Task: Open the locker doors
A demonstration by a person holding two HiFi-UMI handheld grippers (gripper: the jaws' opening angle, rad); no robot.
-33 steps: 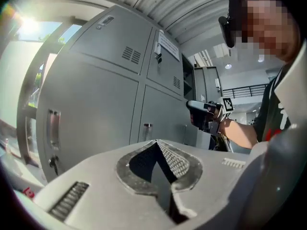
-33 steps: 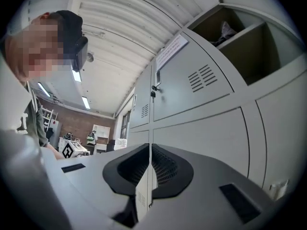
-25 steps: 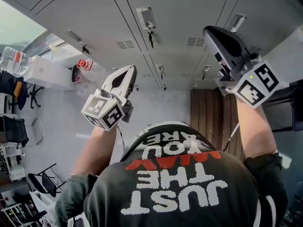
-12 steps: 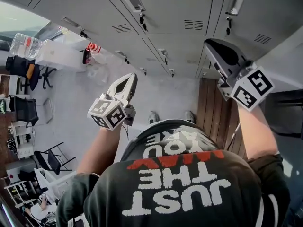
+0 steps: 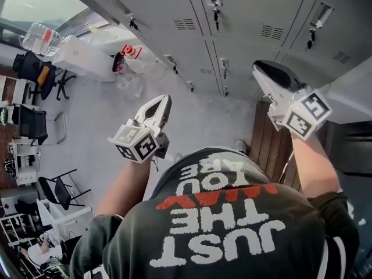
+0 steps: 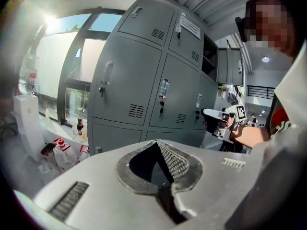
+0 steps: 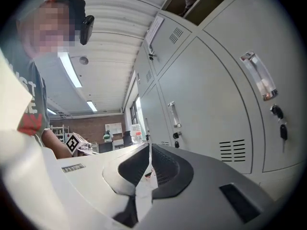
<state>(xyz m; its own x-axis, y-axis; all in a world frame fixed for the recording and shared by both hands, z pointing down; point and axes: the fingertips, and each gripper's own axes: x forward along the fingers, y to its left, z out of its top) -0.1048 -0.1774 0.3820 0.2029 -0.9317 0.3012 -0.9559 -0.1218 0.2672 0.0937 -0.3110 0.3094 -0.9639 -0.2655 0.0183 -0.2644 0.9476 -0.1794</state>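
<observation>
Grey metal locker doors [image 5: 244, 16] shut (keys hanging in locks), vent slots below handles.

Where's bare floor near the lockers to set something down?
Grey floor between the lockers and the person is bare. The wooden strip at right looks bare too. Crowded at left: plastic bags, white box, chairs.
</observation>
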